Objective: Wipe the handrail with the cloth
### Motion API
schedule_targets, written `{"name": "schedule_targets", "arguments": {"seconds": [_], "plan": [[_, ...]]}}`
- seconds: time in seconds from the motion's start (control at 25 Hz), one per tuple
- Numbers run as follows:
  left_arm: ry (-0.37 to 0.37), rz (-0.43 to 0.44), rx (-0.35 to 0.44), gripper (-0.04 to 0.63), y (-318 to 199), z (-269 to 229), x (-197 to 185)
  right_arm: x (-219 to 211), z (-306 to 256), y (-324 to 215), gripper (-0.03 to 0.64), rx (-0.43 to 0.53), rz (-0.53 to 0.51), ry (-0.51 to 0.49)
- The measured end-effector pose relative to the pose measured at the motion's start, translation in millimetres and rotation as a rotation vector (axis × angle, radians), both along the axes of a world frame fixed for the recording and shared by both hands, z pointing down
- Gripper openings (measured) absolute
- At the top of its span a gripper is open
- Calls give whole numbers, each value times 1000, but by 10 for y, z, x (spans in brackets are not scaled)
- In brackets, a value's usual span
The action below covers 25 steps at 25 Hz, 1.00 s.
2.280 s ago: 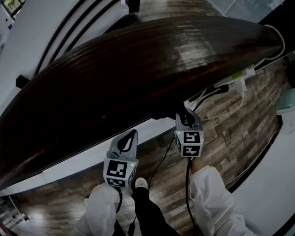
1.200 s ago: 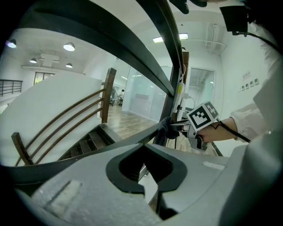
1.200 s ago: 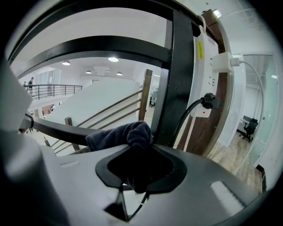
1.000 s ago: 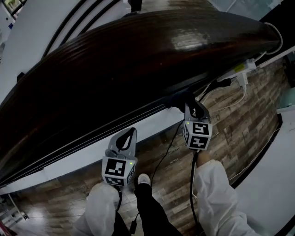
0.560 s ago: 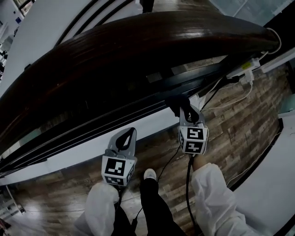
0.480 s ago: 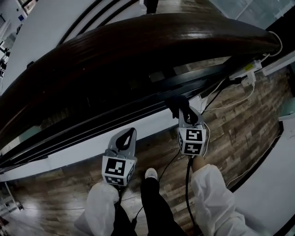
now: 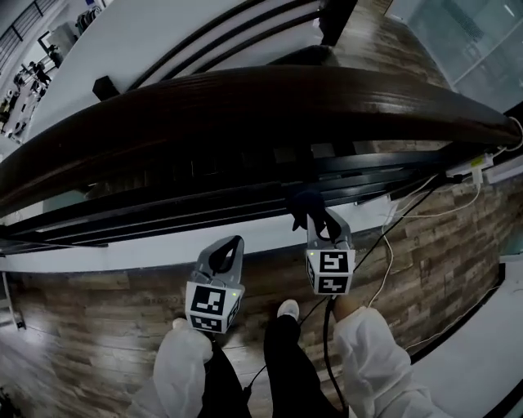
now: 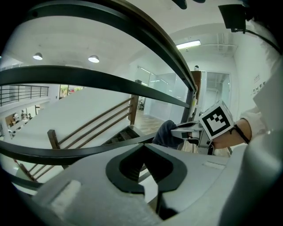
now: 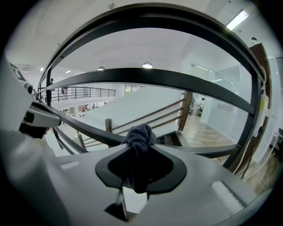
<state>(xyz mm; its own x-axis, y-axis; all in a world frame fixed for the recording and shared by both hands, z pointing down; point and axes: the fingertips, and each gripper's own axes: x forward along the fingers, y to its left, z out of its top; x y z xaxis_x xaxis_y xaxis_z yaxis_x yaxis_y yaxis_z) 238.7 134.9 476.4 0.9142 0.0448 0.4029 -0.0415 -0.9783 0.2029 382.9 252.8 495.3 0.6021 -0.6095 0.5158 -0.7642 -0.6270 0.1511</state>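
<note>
A broad dark wooden handrail arcs across the head view, with black metal rails running beneath it. My right gripper is shut on a bunched dark cloth, held low against the black rails and below the wooden top. From the right gripper view, the cloth bulges out between the jaws of the right gripper, in front of a black rail. My left gripper hangs lower left, shut and holding nothing; its jaws meet in the left gripper view, where the cloth also shows.
A white ledge runs under the rails above a wood-plank floor. White cables and a power strip lie at the right. The person's shoe stands between the grippers. A stair railing and a dark post lie beyond.
The right gripper with the cloth has come down from under the wooden handrail's edge to the black rails. The view has pulled back and the handrail looks narrower. The left gripper has barely moved.
</note>
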Motion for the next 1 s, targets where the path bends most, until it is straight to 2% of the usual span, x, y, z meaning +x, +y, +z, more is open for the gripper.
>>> {"name": "schedule_targets", "arguments": {"seconds": [0.32,0.6,0.76,1.0], "plan": [[6,-164,4,0,-1019,-50,-934,-1111,68,-1358,86,14,-207,-36],[-20,-320,-2,0,-1932,106,-2016,-2192,264,-2472,86,2,-384,-74],[-33,-453,-16,0,-2463,203,-2658,-2828,370,-3149,86,-13,-519,-95],[-36,-593,-31,0,-3250,384,-3542,-3691,562,-4043,86,-25,-641,-109]]}}
